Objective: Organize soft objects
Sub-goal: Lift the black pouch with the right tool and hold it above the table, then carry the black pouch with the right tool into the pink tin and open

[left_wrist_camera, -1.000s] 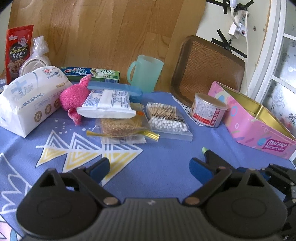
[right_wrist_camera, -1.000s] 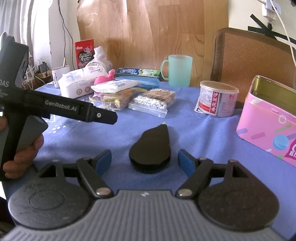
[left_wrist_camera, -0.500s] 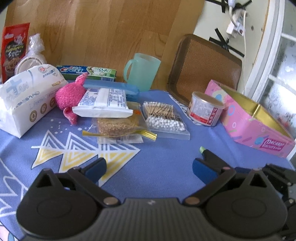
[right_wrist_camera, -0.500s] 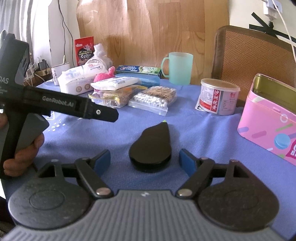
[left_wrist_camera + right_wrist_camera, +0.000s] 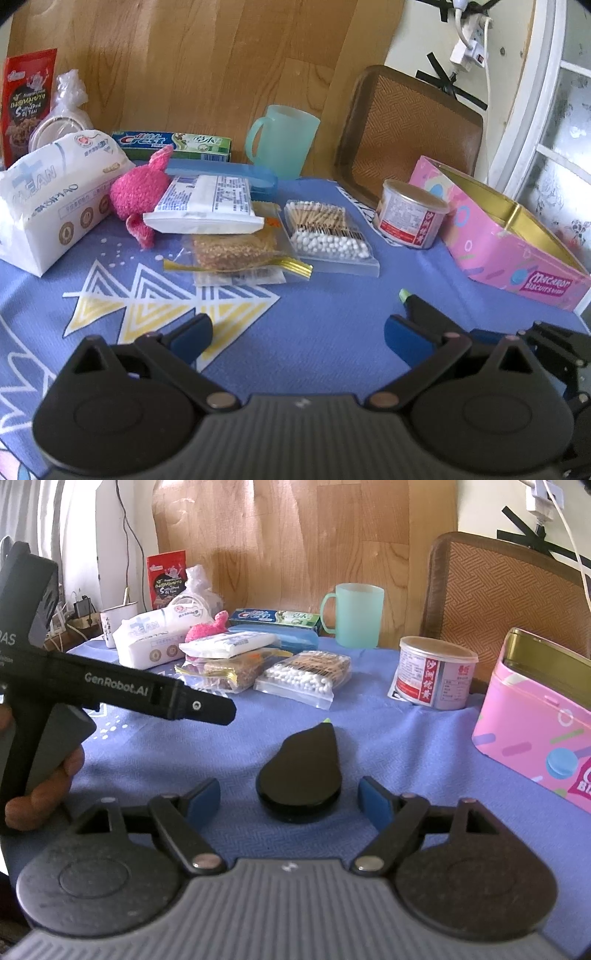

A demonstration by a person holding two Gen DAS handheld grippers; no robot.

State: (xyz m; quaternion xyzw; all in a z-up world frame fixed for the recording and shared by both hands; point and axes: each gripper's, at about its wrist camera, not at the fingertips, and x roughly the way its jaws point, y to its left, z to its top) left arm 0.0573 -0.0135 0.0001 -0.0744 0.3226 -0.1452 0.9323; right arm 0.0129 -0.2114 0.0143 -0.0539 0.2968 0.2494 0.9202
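Observation:
A pink plush toy (image 5: 138, 192) lies on the blue tablecloth (image 5: 332, 295) beside a white tissue pack (image 5: 55, 192). A white soft packet (image 5: 207, 206) rests on a snack bag (image 5: 236, 251), with a bag of cotton swabs (image 5: 325, 236) to its right. My left gripper (image 5: 299, 332) is open over bare cloth, well short of them. My right gripper (image 5: 290, 799) is open too. A flat black pear-shaped object (image 5: 301, 771) lies on the cloth between its fingers, untouched by the pads. The toy (image 5: 208, 627) and tissue pack (image 5: 147, 642) are far back.
An open pink biscuit tin (image 5: 509, 236) stands at the right, a small can (image 5: 410, 214) beside it. A green mug (image 5: 284, 136), a toothpaste box (image 5: 170, 142) and a chair back (image 5: 406, 125) line the rear. A hand (image 5: 44, 786) holds the left gripper's handle.
The left gripper's fingers have spread slightly wider. Both hands stay where they were, and nothing on the table has moved.

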